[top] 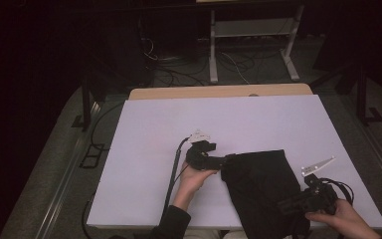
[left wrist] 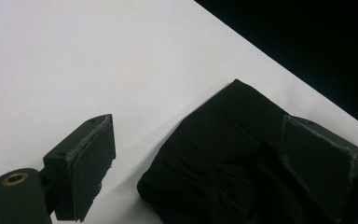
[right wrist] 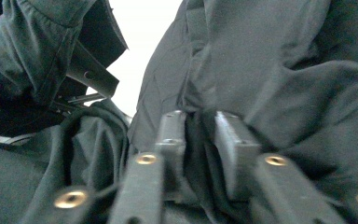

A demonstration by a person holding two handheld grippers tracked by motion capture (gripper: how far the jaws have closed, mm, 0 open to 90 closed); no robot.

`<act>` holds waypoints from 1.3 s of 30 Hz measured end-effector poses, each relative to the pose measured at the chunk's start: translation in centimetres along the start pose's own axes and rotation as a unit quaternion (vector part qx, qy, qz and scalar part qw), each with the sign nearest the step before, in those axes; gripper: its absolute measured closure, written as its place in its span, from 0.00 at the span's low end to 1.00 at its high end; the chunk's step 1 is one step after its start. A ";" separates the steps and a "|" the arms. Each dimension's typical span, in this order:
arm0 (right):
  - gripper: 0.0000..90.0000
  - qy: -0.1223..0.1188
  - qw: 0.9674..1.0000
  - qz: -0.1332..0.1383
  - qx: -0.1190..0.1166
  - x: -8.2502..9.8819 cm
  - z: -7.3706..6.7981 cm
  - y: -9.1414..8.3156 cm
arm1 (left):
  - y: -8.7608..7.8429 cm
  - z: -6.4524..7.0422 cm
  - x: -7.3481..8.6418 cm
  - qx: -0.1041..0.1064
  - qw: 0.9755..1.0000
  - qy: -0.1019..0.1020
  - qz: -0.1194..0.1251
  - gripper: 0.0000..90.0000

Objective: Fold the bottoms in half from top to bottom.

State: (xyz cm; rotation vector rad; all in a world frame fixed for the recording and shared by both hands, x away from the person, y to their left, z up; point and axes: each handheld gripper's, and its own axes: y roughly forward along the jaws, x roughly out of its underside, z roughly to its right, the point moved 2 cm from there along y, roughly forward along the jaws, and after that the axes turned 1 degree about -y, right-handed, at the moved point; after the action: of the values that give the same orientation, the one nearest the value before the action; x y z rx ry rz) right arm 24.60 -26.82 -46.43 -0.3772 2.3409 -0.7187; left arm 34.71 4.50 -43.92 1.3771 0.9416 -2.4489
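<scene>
A black cloth [top: 261,186], maybe a piece of clothing, lies folded on the white table [top: 149,134], near the front edge and toward the right corner. Its lower part hangs over the front edge and is cut off. It is so dark that its folds are hard to make out. The left gripper [top: 219,162] is wide open at the cloth's left edge, and one jaw rests on the cloth. The right gripper [top: 286,205] is at the cloth's right side. Its jaws stand a little apart with a fold between them; whether they pinch it cannot be told.

Dark room, white table [top: 144,129], metal shelf frame [top: 251,30] behind, floor cables [top: 179,74]
</scene>
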 end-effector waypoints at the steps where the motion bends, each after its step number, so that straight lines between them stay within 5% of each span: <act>1: 0.63 0.001 1.000 0.002 -0.006 0.0 -0.1 -0.1 | 0.0 0.0 0.0 -0.001 1.000 0.001 0.000 0.12; 4: 0.52 -0.008 0.999 0.028 -0.037 -0.3 -0.3 -0.7 | -0.2 0.0 -0.1 -0.001 1.000 0.003 0.001 0.12; 10: 0.48 -0.029 0.996 0.082 -0.024 -2.4 -0.6 -1.9 | -0.5 0.2 -0.3 0.000 1.000 0.005 0.005 0.12; 14: 0.62 -0.040 0.994 0.099 -0.010 -4.0 -0.5 -2.3 | -0.6 0.2 -0.4 0.000 1.000 0.005 0.005 0.12; 17: 0.82 -0.043 0.993 0.110 -0.010 -5.0 -0.2 -2.5 | -0.6 0.2 -0.4 -0.001 1.000 0.008 0.004 0.12; 21: 0.98 -0.050 0.993 0.109 0.011 -6.1 0.1 -2.4 | -0.8 0.2 -0.4 -0.002 1.000 0.009 0.006 0.12; 39: 0.98 -0.050 0.992 0.098 0.056 -8.8 1.9 -1.1 | -0.7 0.2 -0.4 -0.002 1.000 0.010 0.005 0.12</act>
State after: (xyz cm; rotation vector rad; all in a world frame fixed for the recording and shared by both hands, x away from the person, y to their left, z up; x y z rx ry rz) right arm 32.55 -24.59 -42.60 -0.1271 2.1951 -0.7151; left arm 34.49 4.93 -43.19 1.4033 0.9416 -2.4299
